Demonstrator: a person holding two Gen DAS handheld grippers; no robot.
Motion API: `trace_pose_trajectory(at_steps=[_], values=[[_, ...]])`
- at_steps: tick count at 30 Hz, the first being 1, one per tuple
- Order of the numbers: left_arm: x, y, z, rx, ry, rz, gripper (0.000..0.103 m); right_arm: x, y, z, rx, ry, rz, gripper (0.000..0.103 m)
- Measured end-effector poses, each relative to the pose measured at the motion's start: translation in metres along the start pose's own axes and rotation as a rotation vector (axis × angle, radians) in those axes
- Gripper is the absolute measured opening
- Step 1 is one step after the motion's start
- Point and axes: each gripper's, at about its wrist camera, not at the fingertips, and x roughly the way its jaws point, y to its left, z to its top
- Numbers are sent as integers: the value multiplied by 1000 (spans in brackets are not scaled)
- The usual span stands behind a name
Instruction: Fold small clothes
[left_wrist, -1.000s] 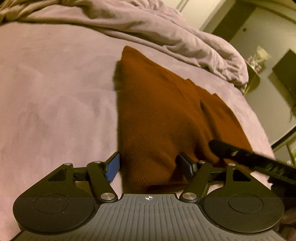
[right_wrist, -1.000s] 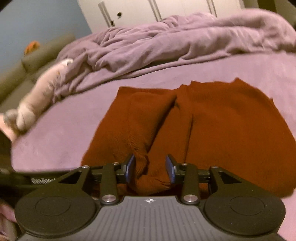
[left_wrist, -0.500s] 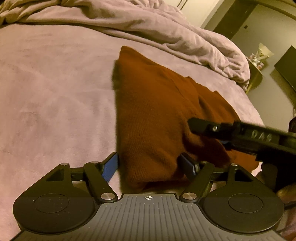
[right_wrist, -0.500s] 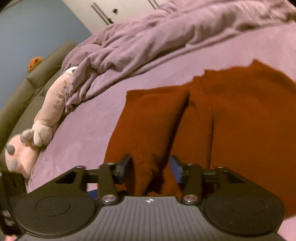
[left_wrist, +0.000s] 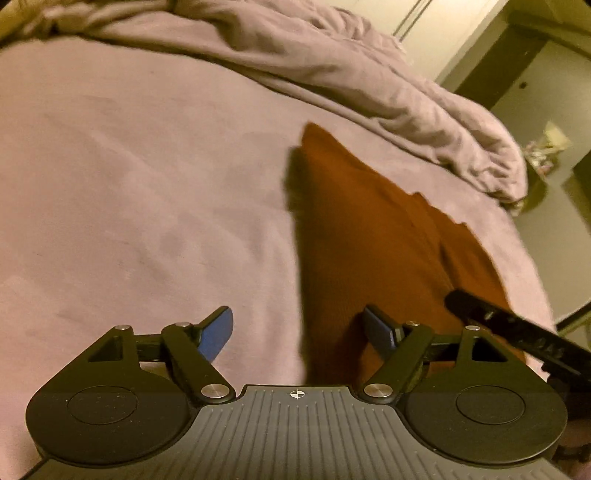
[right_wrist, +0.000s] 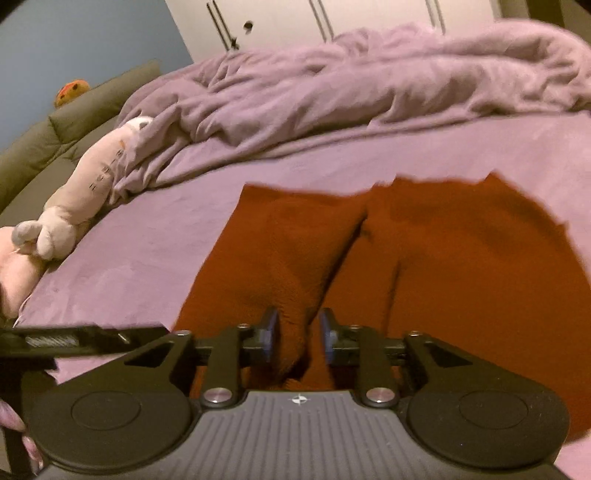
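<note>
— Lilac velvety sheet covers the bed (left_wrist: 147, 177), smooth and faintly napped, with a rumpled duvet (right_wrist: 369, 96) of the same colour heaped along the far side. What lies on it?

— One rust-brown knitted garment (right_wrist: 461, 266), fine-ribbed and soft, spread flat on the sheet. Seen from my right side it forms two broad lobes with a deep crease between them and a jagged far edge. From my left side it reads as a long wedge tapering to a point.

— And your left claw (left_wrist: 299, 328)?

— Its jaws stand wide and have just been opening. The blue pad (left_wrist: 218, 332) on one side hangs over bare sheet, the other over the knit; the garment's straight folded edge runs between them, and neither pad presses on it.

— Your right claw (right_wrist: 295, 332)?

— Narrow. Its jaws have just been closing, and a raised ridge of the knit stands between the pads, bunched there. I cannot tell whether they truly pinch it.

— Anything else nearby?

— A pale plush toy (right_wrist: 74, 206), long and limp, lies at the duvet's edge.
</note>
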Motion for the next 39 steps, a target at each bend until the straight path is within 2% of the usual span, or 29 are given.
trace_pose_trajectory(at_steps=[2, 5, 7, 8, 10, 12, 13, 18, 21, 24, 25, 28, 31, 33, 36, 39], values=[[3, 1, -1, -14, 6, -8, 83, -10, -5, 4, -9, -38, -22, 45], [5, -2, -2, -8, 4, -5, 84, -12, -33, 14, 80, -30, -61, 48], [6, -5, -3, 2, 2, 1, 84, 0, -55, 19, 204, 29, -1, 54], [6, -6, -3, 6, 1, 5, 84, 10, -66, 19, 278, 67, 67, 57], [6, -7, -3, 13, 1, 9, 84, 23, -78, 19, 392, 87, 168, 58], [6, -8, -3, 18, 3, 11, 85, 32, -77, 21, 419, 87, 232, 64], [7, -9, -3, 20, 3, 13, 85, 36, -72, 24, 409, 87, 238, 66], [6, -16, -7, 53, -6, 25, 85, 56, -43, 37, 304, 122, 203, 67], [8, -19, -9, 61, -7, 23, 85, 61, -25, 45, 215, 129, 146, 65], [8, -22, -11, 63, 1, 21, 87, 65, -2, 49, 77, 122, 83, 50], [7, -23, -12, 65, 3, 22, 87, 66, 5, 49, 27, 116, 61, 41], [-1, -31, -18, 87, -8, 40, 87, 64, 30, 48, -161, 82, -19, 23], [-11, -42, -24, 120, -22, 51, 87, 50, 55, 46, -364, 16, -127, 19], [-15, -49, -29, 148, -31, 48, 87, 34, 65, 43, -488, -61, -191, 18], [-9, -61, -33, 168, -10, 41, 88, 13, 61, 43, -568, -143, -258, 18], [4, -70, -38, 179, 15, 80, 87, 0, 36, 42, -568, -144, -323, 18]])
